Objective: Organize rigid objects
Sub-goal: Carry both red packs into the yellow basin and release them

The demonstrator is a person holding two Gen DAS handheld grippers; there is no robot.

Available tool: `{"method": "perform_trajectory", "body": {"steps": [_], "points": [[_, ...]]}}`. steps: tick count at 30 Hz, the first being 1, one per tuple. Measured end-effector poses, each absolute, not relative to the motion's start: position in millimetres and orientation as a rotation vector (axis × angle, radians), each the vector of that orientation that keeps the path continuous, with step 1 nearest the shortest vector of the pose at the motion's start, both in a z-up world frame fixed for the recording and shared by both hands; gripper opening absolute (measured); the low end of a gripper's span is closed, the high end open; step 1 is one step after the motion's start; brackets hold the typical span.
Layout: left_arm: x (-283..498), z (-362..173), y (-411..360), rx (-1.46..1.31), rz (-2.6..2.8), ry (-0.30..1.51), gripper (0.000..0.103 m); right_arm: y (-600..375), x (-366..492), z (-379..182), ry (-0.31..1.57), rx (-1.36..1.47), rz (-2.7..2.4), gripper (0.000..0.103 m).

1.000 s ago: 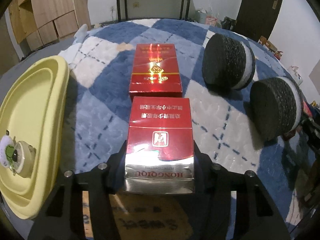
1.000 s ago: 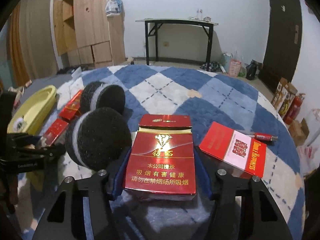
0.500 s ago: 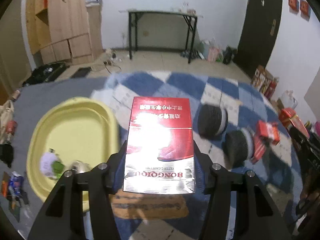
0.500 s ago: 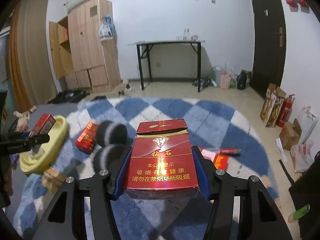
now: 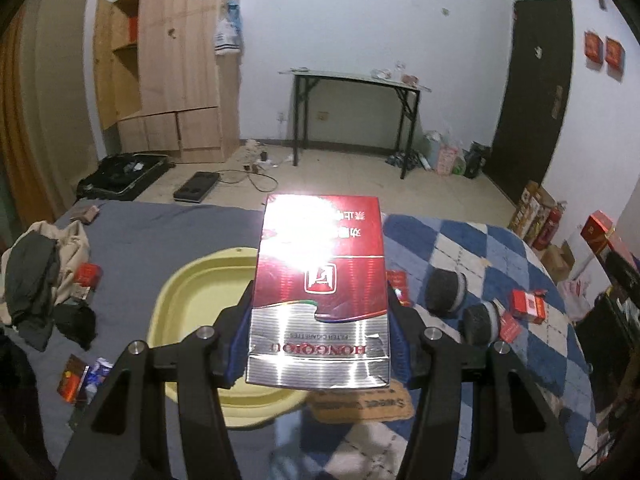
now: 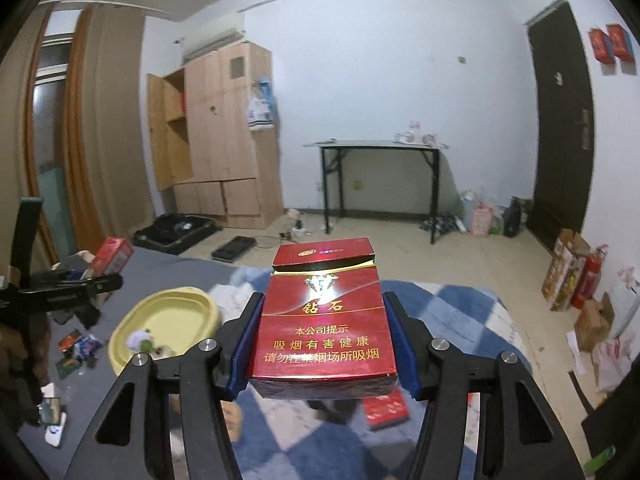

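Left wrist view, nearest item: the left gripper, whose jaws are being kept closed narrowly on a red-and-silver cigarette pack, pinched by its two long sides between the blue pads and carried flat in the air, silver end nearest the lens, strong glare lying on its far half. Below and behind the pack, a yellow tray is being shown on a grey cover, with a brown mat just beside its near rim. To the right, on a blue-and-white checked blanket, two black-and-white round objects are lying side by side, with small red boxes near them. Clothes are heaped at the far left. Further off, a black-legged table and a wooden wardrobe are being seen against the wall.

Right wrist view, nearest item: the right gripper, whose jaws are likewise being held shut on a red cigarette pack with gold lettering, gripped by both sides and raised above the blanket, its lid slightly ajar at the far end. The tray is being seen lower left, small items lying inside it; the left gripper with its pack is being held beyond the tray's left side.
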State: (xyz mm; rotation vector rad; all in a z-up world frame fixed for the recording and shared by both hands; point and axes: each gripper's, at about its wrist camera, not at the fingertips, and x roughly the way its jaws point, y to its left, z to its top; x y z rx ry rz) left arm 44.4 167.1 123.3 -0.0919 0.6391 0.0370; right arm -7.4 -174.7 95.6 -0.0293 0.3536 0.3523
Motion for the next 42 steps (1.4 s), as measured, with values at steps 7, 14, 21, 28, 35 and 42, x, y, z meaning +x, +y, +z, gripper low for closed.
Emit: {"method": "perform_trajectory", "body": {"steps": [7, 14, 21, 28, 35, 42], "points": [[70, 99, 244, -0.235, 0.125, 0.694, 0.058, -100, 5, 87, 0.373, -0.084, 0.489, 0.057], [125, 39, 298, -0.224, 0.181, 0.809, 0.058, -11, 61, 33, 0.478, -0.17, 0.636, 0.057], [181, -34, 326, -0.27, 0.169, 0.967, 0.058, 78, 133, -34, 0.616, -0.27, 0.725, 0.057], [207, -74, 336, -0.298, 0.162, 1.041, 0.058, 138, 187, -69, 0.715, -0.369, 0.734, 0.057], [211, -85, 334, -0.317, 0.162, 1.063, 0.076, 173, 195, -88, 0.767, -0.409, 0.722, 0.057], [186, -32, 322, -0.298, 0.143, 0.96, 0.103, 149, 170, -53, 0.708, -0.287, 0.737, 0.097]]}}
